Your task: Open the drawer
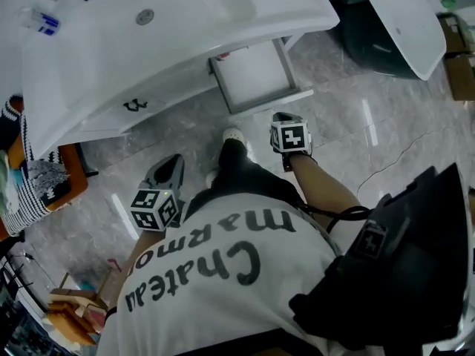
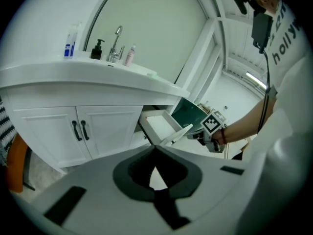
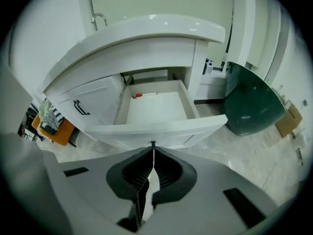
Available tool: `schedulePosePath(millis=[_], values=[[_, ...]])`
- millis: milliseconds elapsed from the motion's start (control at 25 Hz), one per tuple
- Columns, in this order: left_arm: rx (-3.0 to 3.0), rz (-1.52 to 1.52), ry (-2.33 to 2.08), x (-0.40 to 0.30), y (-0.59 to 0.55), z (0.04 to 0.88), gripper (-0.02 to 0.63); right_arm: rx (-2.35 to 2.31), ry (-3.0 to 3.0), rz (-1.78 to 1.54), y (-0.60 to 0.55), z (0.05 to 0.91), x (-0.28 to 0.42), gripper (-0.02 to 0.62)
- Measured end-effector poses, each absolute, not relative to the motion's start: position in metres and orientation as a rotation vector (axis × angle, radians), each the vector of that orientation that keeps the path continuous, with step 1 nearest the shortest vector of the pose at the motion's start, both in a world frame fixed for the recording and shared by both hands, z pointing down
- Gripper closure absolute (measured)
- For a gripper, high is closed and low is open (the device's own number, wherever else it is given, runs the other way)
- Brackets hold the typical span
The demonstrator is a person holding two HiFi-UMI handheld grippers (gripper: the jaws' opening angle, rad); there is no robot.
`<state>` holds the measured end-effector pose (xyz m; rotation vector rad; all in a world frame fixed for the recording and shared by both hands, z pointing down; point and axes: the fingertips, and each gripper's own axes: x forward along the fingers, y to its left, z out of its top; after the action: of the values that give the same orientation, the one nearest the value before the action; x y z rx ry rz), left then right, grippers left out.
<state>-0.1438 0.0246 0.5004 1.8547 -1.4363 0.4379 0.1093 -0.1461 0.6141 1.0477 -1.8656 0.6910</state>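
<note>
The white drawer (image 1: 252,76) under the vanity top stands pulled out, its front panel (image 3: 156,128) facing me. Its inside (image 3: 155,106) shows, bare apart from a small red-tipped item (image 3: 144,95) at the back. My right gripper (image 3: 153,145) is shut with nothing between its jaws, just in front of and above the drawer's front panel, not touching it. In the head view the right gripper (image 1: 286,119) hovers below the drawer front. My left gripper (image 1: 171,163) hangs further left and back, also shut and holding nothing (image 2: 155,148). The left gripper view shows the drawer (image 2: 160,125) and the right gripper (image 2: 198,136).
Left of the drawer are two white cabinet doors with black handles (image 2: 80,130). A tap (image 2: 116,42) and bottles (image 2: 98,48) stand on the vanity top (image 1: 111,58). A dark green panel (image 3: 254,102) leans at the right. An orange stool (image 1: 68,178) is at the left, cardboard boxes (image 1: 459,58) at the far right.
</note>
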Motion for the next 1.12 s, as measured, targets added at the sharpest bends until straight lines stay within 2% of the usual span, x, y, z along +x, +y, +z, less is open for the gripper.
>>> schedulePosePath(millis=[280, 640, 840, 1120], values=[[1.870, 0.263, -1.461, -0.155, 0.052, 0.465, 0.603, 1.113, -2.273, 0.786, -0.132, 0.485, 0.076, 0.584], [2.200, 0.076, -1.479, -0.134, 0.010, 0.333, 0.603, 1.190, -2.655, 0.631, -0.106, 0.308, 0.070, 0.584], [2.284, -0.001, -1.470, -0.130, 0.019, 0.292, 0.603, 1.267, -2.684, 0.640, -0.093, 0.273, 0.080, 0.584], [2.230, 0.010, -1.511, -0.137, 0.029, 0.285, 0.603, 1.271, -2.645, 0.550, -0.084, 0.268, 0.083, 0.584]])
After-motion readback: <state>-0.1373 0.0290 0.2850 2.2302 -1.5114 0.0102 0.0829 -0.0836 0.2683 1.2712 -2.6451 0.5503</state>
